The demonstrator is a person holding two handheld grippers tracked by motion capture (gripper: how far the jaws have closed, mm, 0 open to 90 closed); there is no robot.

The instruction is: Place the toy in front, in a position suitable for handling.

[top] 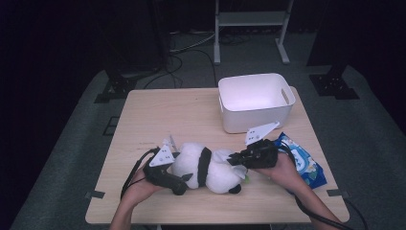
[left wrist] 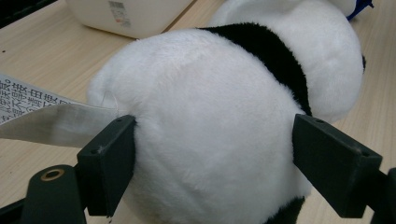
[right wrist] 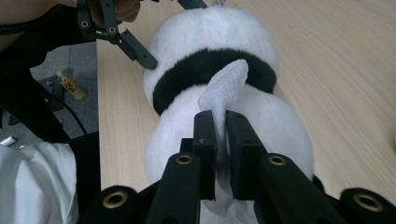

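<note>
Your right gripper (right wrist: 220, 140) pinches the plush panda (top: 206, 167)'s ear; your left gripper (left wrist: 212, 163), jaws apart, straddles its rump. Lifting now risks the ear slipping free.

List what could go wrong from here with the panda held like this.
1. The right tongs pinch only a thin white flap of the panda plush; lifted by that, it might slip free or strain the stitching.
2. The left tongs straddle the plush's rounded rear, jaws wide; soft fur may squirm out.
3. The white bin stands close behind; a swinging plush could knock it.
</note>
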